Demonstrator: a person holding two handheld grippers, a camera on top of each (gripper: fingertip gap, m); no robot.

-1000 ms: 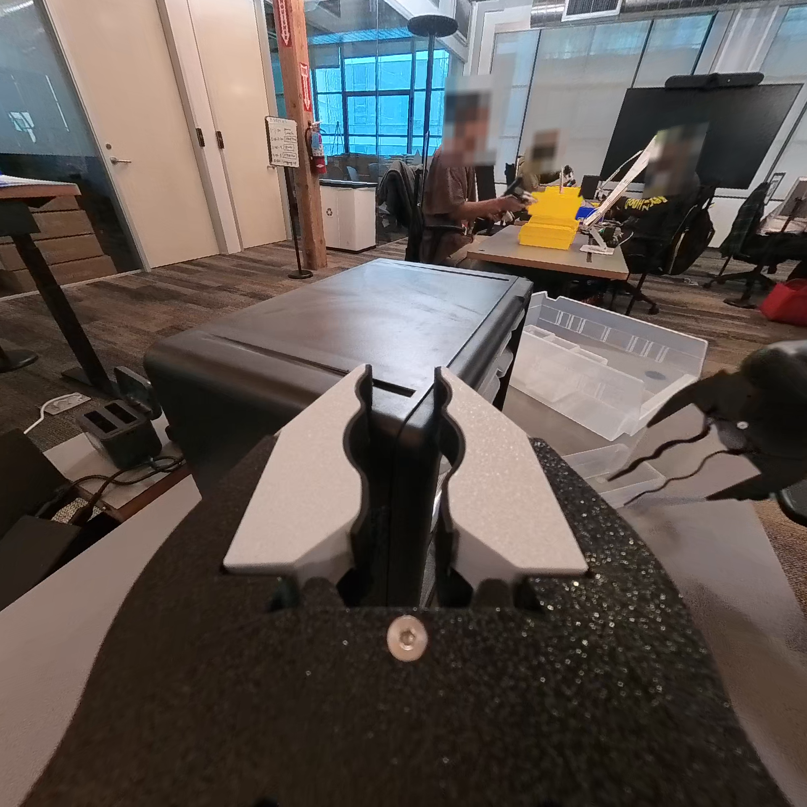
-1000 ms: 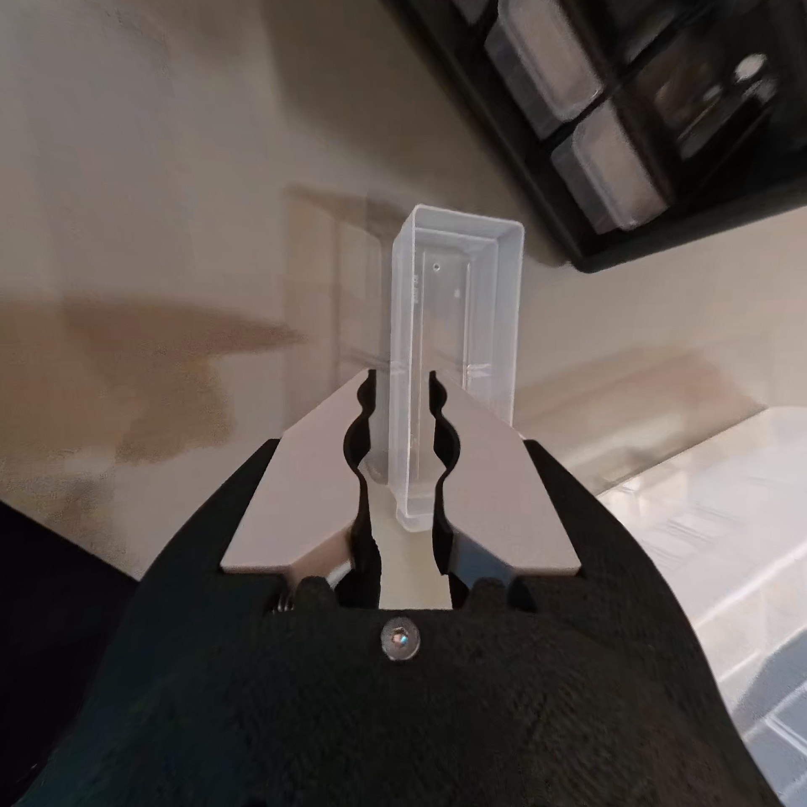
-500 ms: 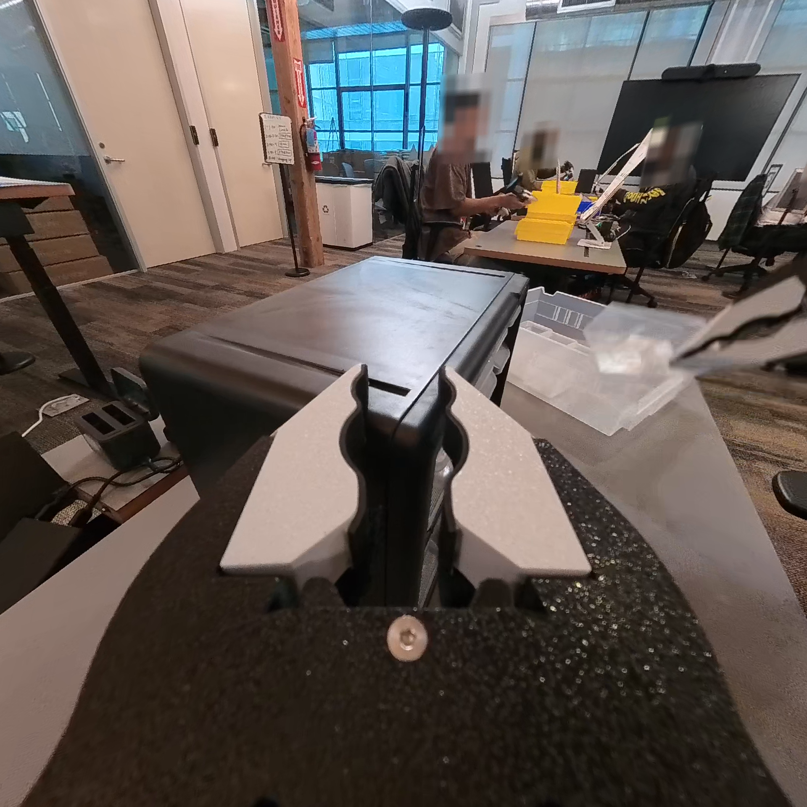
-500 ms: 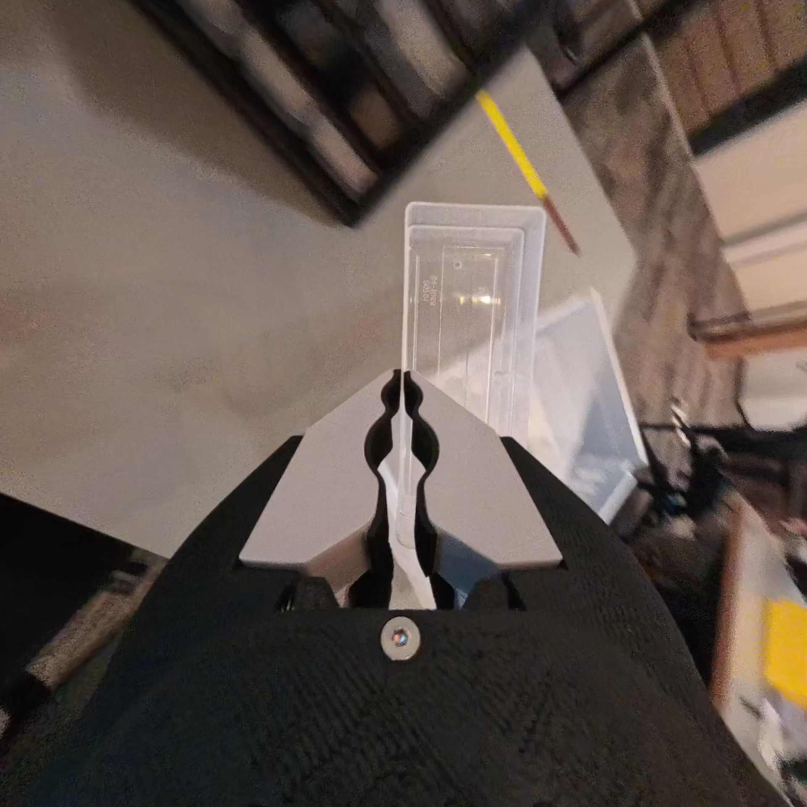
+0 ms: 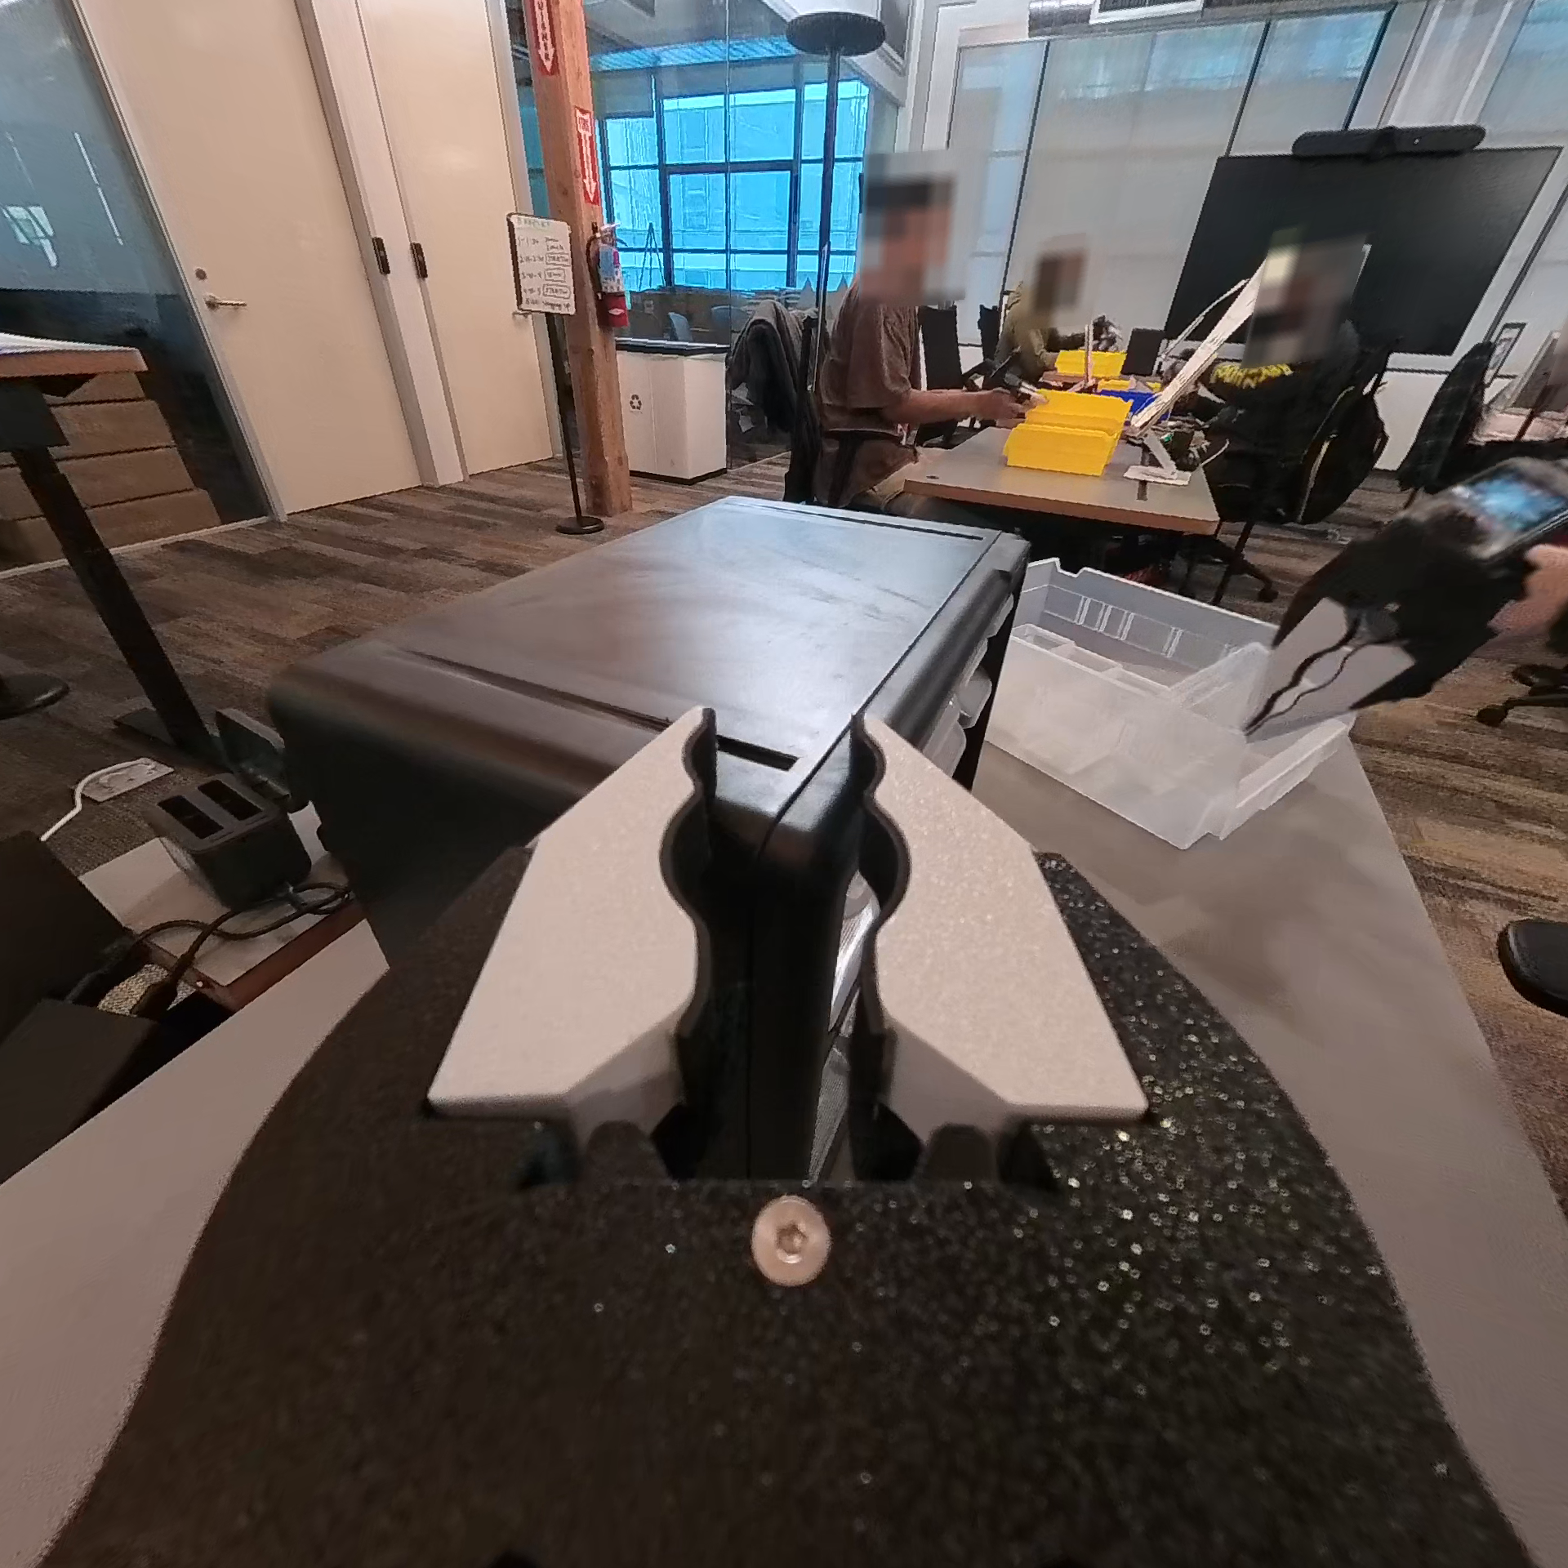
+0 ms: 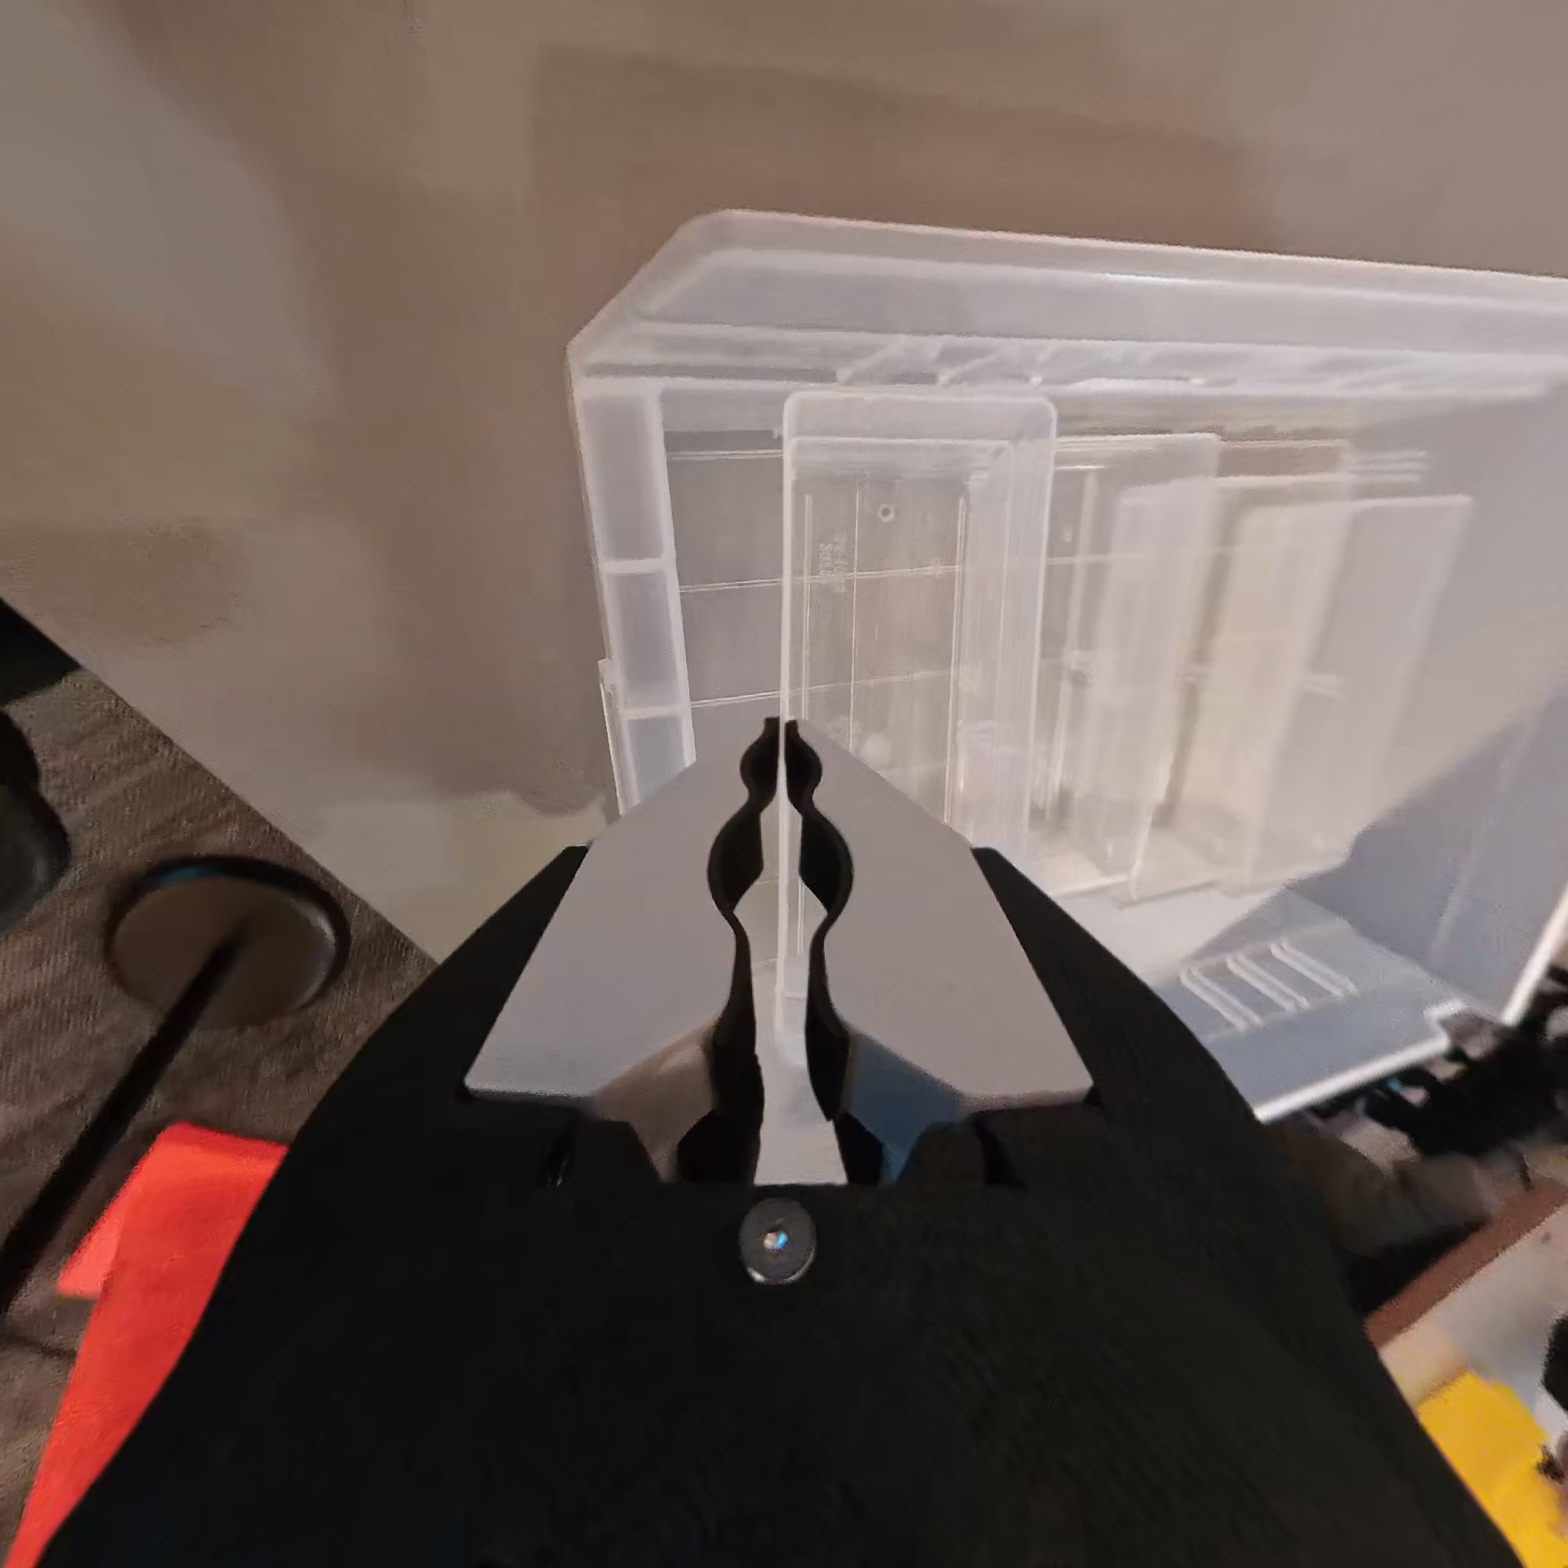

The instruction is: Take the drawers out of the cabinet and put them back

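Note:
The black drawer cabinet (image 5: 679, 645) stands on the grey table (image 5: 1256, 976). My left gripper (image 5: 781, 730) is shut on the cabinet's near top corner. My right gripper (image 6: 781, 725) is shut on the side wall of a small clear drawer (image 6: 899, 611) and holds it over a large clear bin (image 6: 645, 475) that holds several other clear drawers (image 6: 1256, 645). In the left wrist view the right gripper (image 5: 1273, 721) hangs over that bin (image 5: 1103, 670), to the right of the cabinet.
People sit at a far table with yellow bins (image 5: 1061, 441). A black charger (image 5: 221, 831) and cables lie on the left. A round chair base (image 6: 221, 942) and a red object (image 6: 161, 1230) lie on the carpet below the table edge.
My right gripper closed on the clear drawer, lifted it off the table in front of the cabinet and carried it right, over the clear bin. My left gripper stayed clamped on the cabinet.

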